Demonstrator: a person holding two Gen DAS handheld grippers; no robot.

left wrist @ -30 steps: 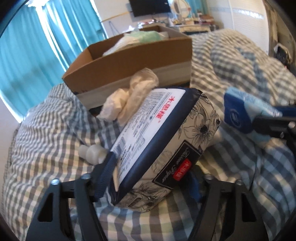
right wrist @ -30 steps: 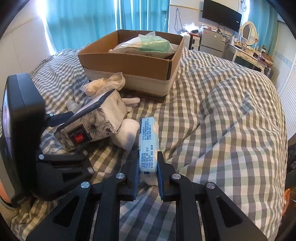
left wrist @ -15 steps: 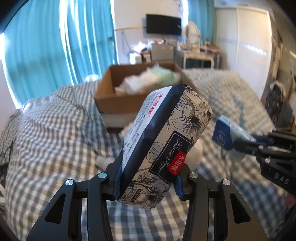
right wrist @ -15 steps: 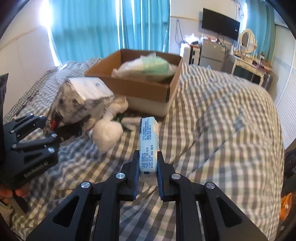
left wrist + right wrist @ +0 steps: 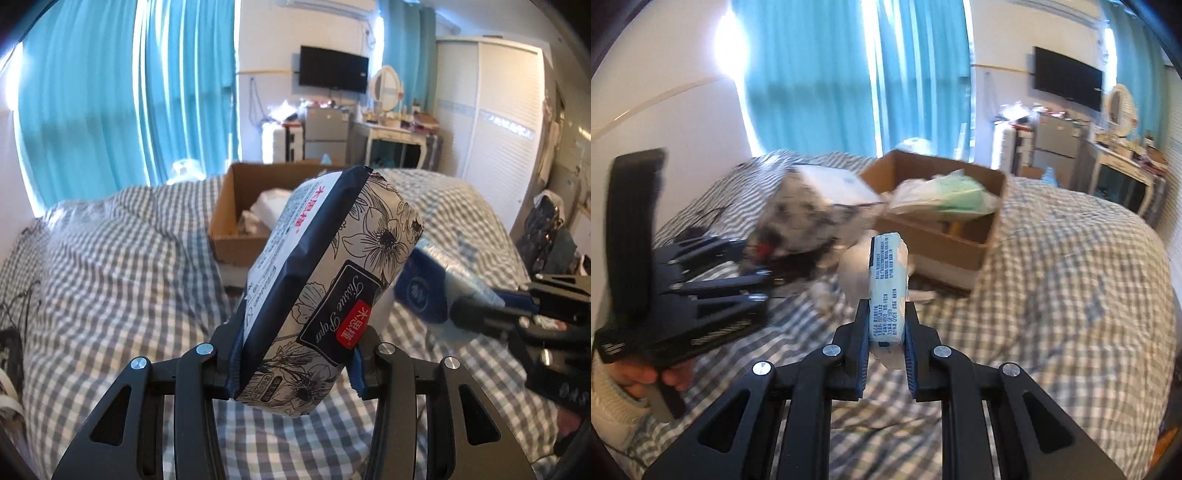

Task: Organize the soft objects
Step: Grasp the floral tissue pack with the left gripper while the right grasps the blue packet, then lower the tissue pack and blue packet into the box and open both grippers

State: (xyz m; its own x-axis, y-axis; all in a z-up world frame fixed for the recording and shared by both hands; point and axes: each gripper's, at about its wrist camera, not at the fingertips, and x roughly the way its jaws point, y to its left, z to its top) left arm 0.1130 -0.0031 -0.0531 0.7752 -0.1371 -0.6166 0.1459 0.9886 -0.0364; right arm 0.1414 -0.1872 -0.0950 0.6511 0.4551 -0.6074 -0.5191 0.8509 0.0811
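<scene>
Tissue pack (image 5: 332,291) is pinched in left tool (image 5: 295,365), raised over bed (image 5: 110,266). Blue pack (image 5: 886,291) is clamped in right tool (image 5: 886,354). Box (image 5: 236,221) at 12 o'clock is likely the drop target.

Floral black-and-white tissue pack (image 5: 343,280) (navy edge), grey-checked bedspread (image 5: 122,280)

daylight via curtains (image 5: 812,74) | window glare | right view motion-blurred | fisheye edges
</scene>
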